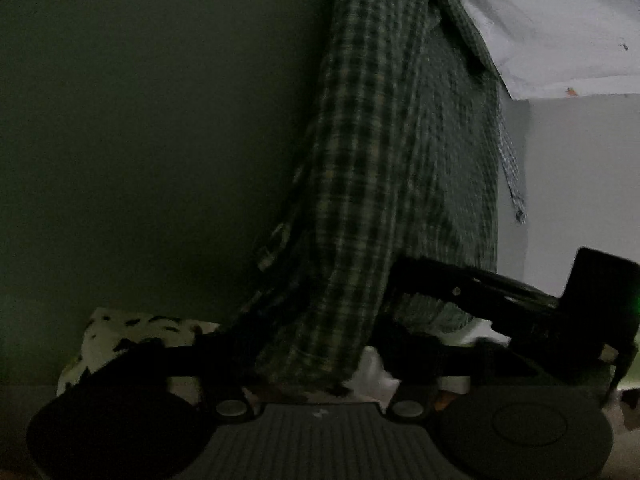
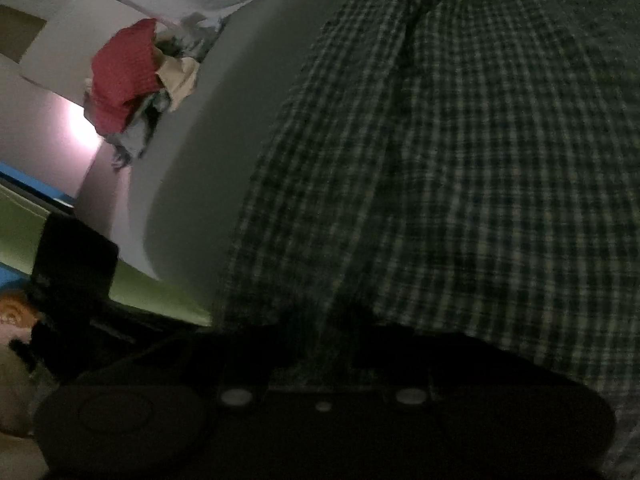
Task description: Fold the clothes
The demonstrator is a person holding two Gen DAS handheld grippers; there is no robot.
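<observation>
The green plaid shirt hung as a long gathered column in the left wrist view, its long axis running from 12 o'clock down to 6 o'clock, ending between the jaws of the left gripper. Those jaws stood partly closed with the cloth bunched between them; whether the pads actually pressed on it could not be told in the dim light. The right gripper had its jaws pressed together on a fold of the same shirt, which spread away from them toward 12 and 2 o'clock and filled most of that view. In the left wrist view the right gripper appeared at 4 o'clock, close beside the column, so both tools held one end of the garment near together. Judged from this, the shirt was lifted rather than laid flat.

The surface beneath was a plain grey sheet, probably a bed. A heap of unfolded clothes, topped in red, lay at 10 o'clock. A spotted cloth lay at 8 o'clock. The room was poorly lit.
</observation>
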